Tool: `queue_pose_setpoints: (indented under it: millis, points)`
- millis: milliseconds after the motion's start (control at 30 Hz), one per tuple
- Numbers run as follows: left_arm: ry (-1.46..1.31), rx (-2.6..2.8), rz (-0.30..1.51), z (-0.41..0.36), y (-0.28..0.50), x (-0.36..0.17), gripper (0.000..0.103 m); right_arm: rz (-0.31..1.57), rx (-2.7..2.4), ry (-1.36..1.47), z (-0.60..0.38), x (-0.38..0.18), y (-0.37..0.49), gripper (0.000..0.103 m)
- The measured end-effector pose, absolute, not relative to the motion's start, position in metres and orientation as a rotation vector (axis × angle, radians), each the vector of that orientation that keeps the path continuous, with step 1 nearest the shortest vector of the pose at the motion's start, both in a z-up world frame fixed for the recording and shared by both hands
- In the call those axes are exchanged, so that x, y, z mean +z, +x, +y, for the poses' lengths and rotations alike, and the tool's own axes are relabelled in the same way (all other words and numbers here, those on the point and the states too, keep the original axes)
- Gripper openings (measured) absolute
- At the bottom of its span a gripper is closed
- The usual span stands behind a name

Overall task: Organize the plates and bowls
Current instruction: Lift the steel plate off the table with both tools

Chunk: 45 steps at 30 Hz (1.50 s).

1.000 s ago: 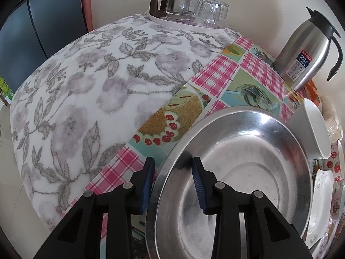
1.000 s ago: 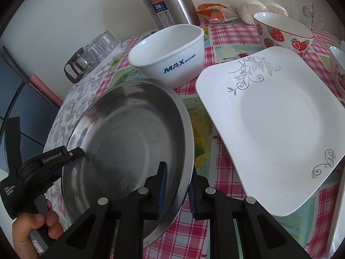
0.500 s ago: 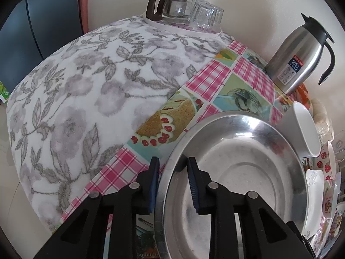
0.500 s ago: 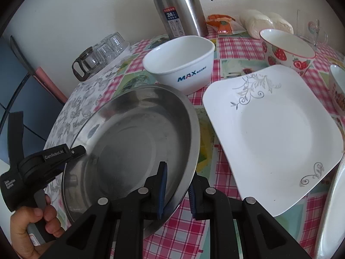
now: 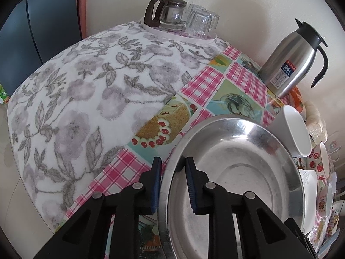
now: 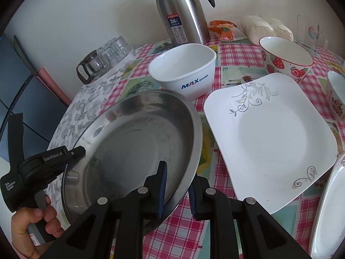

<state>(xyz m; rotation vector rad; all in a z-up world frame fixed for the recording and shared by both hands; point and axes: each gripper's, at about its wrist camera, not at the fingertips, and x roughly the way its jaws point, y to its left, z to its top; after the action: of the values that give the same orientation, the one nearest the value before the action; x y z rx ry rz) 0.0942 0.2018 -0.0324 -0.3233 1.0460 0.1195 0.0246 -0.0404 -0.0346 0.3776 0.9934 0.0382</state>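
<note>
Fingers of the left gripper (image 5: 171, 181) and the right gripper (image 6: 176, 188) were clamped on opposite edges of the steel plate (image 6: 138, 142). Since a second before, it had been lifted and tipped, so it was likely being carried to a new spot. It was held over the checked tablecloth (image 6: 179, 237), beside the square plate (image 6: 271, 133), with its hollow side up; being round, no long side was shown.

Your steel basin (image 6: 133, 142) is polished metal, mirror-bright yet faintly scuffed inside. The white bowl (image 6: 185, 71) and square plate (image 6: 271, 138) look like glossy, smooth ceramic. The jug (image 6: 181, 10) shows brushed metal. A fuzzy matt floral cloth (image 5: 75, 90) and slick checked oilcloth (image 5: 215, 82) cover your bench. Both claws wear matt black plastic with ribbed blue pads (image 5: 190, 185).
</note>
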Motion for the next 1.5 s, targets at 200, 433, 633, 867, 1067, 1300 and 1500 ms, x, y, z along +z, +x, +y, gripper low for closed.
queue_pose_setpoints:
  millis: [200, 433, 633, 867, 1067, 1300, 1500]
  points:
    - [-0.334, 0.115, 1.02, 0.203, 0.087, -0.022, 0.022, 0.973, 0.05, 0.371, -0.041, -0.026, 0.021, 0.019]
    - [-0.342, 0.117, 1.01, 0.204, 0.081, -0.013, 0.022, 0.957, 0.061, 0.365, -0.042, -0.017, 0.016, 0.02]
    - [-0.355, 0.125, 0.986, 0.206, 0.075, -0.003, 0.021, 0.94, 0.074, 0.359, -0.042, -0.011, 0.013, 0.02]
    - [-0.339, 0.101, 0.925, 0.192, 0.069, 0.021, 0.021, 0.908, 0.077, 0.371, -0.05, 0.001, 0.008, 0.02]
    - [-0.289, 0.036, 0.862, 0.158, 0.064, 0.05, 0.021, 0.856, 0.061, 0.384, -0.077, 0.022, 0.0, 0.02]
    - [-0.264, -0.064, 0.828, 0.111, 0.065, 0.076, 0.021, 0.769, 0.015, 0.387, -0.116, 0.054, -0.018, 0.02]
    - [-0.24, -0.135, 0.826, 0.069, 0.065, 0.086, 0.021, 0.711, -0.059, 0.362, -0.149, 0.075, -0.032, 0.02]
